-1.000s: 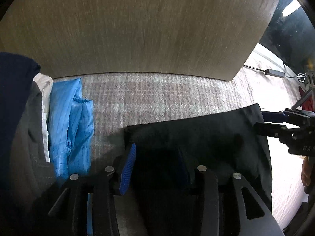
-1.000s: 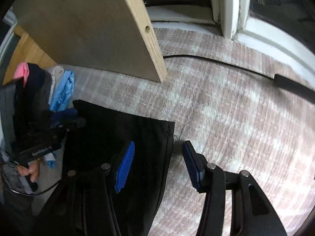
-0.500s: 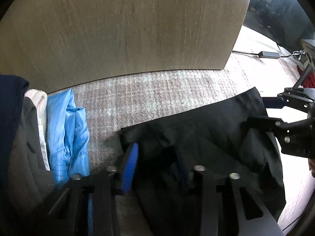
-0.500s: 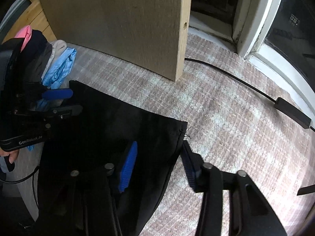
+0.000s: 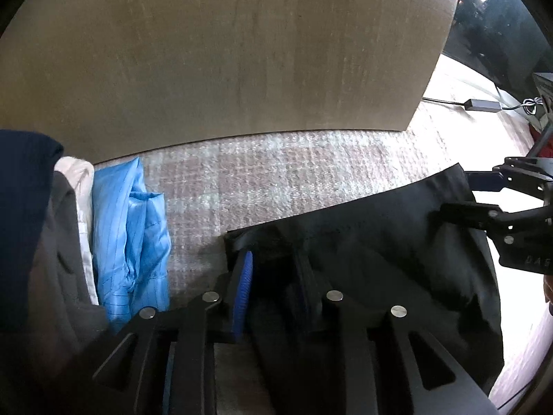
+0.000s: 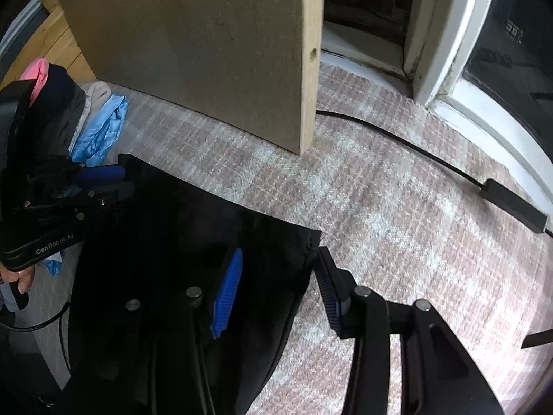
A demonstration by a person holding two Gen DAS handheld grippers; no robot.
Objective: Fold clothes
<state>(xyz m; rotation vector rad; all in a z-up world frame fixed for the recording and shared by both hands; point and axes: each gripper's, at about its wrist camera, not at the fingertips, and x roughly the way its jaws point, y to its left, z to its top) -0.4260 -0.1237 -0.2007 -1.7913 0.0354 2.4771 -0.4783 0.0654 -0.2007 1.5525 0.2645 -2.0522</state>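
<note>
A black garment (image 5: pixel 380 242) (image 6: pixel 166 235) lies spread on a checked carpet. In the left wrist view my left gripper (image 5: pixel 273 266) is shut on the garment's near left corner, and the cloth bunches between the blue pads. The right wrist view shows that gripper (image 6: pixel 103 181) at the far left, held by a person's hand (image 6: pixel 24 276). My right gripper (image 6: pixel 279 252) stands open astride the garment's right corner. One pad is over the cloth and the other just off its edge. That gripper (image 5: pixel 452 195) is at the right in the left wrist view.
A pile of clothes, with a light blue garment (image 5: pixel 131 228) (image 6: pixel 103 124) on its near side, lies left of the black one. An upright wooden board (image 5: pixel 242 52) (image 6: pixel 207 52) stands behind. A black cable with a power adapter (image 6: pixel 511 204) crosses the carpet near a white door frame (image 6: pixel 442 34).
The left jaws narrowed onto the garment's corner, and the cloth there wrinkled. The right gripper came down toward the garment's right corner and its jaws narrowed a little. Both views rolled slightly.
</note>
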